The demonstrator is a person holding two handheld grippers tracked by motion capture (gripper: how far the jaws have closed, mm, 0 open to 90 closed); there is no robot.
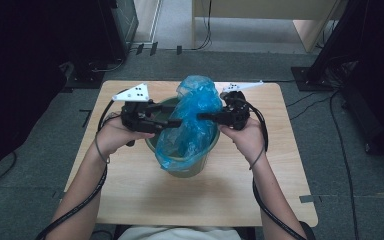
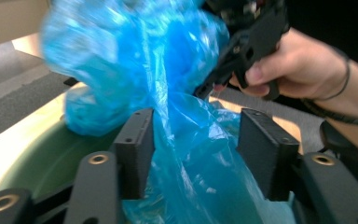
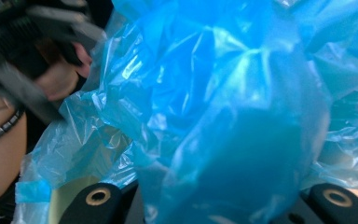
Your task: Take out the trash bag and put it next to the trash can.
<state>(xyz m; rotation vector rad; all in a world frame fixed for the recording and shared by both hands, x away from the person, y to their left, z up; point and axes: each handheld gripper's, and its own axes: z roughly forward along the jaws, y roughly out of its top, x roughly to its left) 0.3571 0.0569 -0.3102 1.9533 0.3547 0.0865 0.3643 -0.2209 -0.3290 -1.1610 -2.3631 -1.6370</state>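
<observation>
Item 1, left gripper [image 2: 193, 149]: jaws stand apart, pads off the film on both sides. A fold of the blue plastic bag [image 2: 135, 70] hangs loose in the gap between them, but I have no grip on it here. In the high view this gripper [image 1: 172, 122] reaches in from the left, level with the bin's rim.

Item 2, right gripper [image 1: 202, 117]: jaws drawn together on a pinch of the bag's upper part. Its own camera looks straight into bunched blue film [image 3: 223, 116], which covers the pads; the left gripper view shows its tips [image 2: 207, 88] closed on the plastic, held in the right hand [image 2: 298, 65].

Item 3, blue plastic bag [image 1: 192, 117]: stands crumpled in and above the green bin [image 1: 190, 167], top bunched and rising over the rim, one side draped down the front of the bin's outside.

Item 4, green bin: upright near the middle of the wooden table [image 1: 130, 195], between my two hands.

Item 5, step in hand, my reading: fitting the bag as a liner. The right side is secured; the left is free and between holds.

Item 6, next move, my reading: I need the left gripper to close on a free edge of the bag's mouth, opposite the right hold, then draw the two sides apart so the opening spreads and can be folded over the rim. The film is thin and slack, so the pinch must catch a single edge, not a wad, and the pull must stay gentle enough not to tip the bin.
</observation>
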